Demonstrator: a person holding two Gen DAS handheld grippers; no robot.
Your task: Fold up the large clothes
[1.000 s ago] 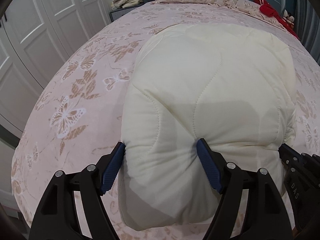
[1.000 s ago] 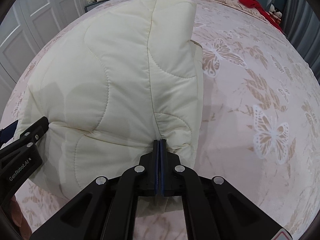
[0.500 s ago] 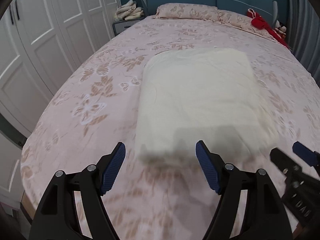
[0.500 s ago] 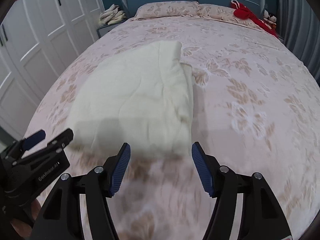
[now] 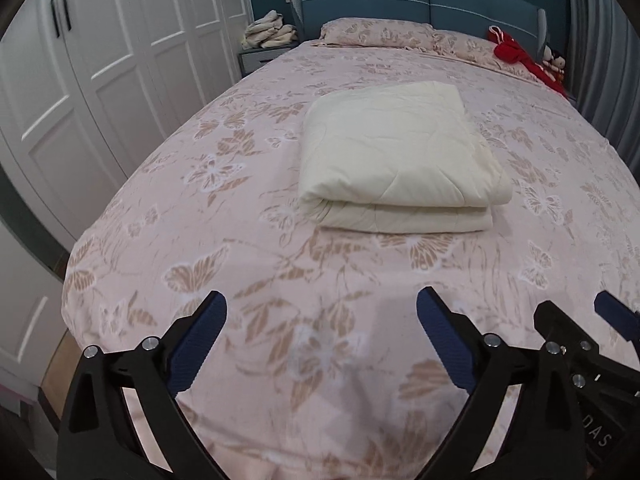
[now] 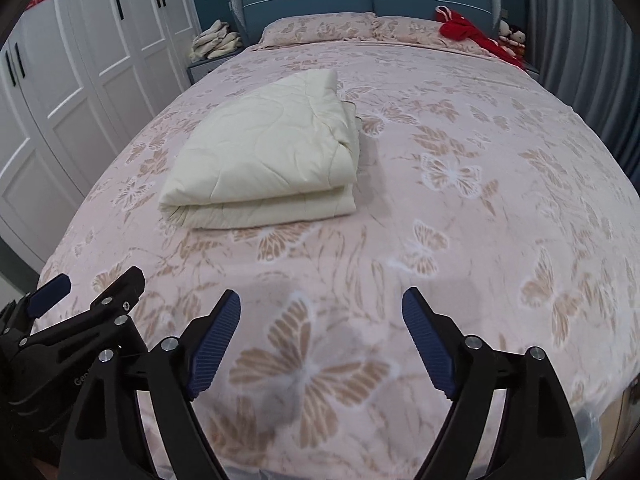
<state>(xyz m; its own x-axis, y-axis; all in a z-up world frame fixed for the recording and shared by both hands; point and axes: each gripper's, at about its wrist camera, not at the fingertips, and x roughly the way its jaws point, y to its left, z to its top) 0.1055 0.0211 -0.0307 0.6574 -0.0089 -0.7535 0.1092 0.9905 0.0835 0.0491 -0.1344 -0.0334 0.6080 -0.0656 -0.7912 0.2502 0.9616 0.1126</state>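
My left gripper (image 5: 320, 336) and right gripper (image 6: 320, 334) both gape wide, empty, above the butterfly bedspread (image 6: 480, 208). The folded cream quilt (image 5: 396, 160) lies well apart: at twelve o'clock, a touch right, from my left; at eleven from my right. Its long axis runs toward the headboard (image 5: 400, 0). Neither gripper looks clearly nearer. The folding seems finished.

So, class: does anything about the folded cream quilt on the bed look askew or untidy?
Slightly. The folded cream quilted blanket lies neatly on the pink butterfly-print bedspread, but its right side shows loose, uneven layers poking out rather than one clean edge.
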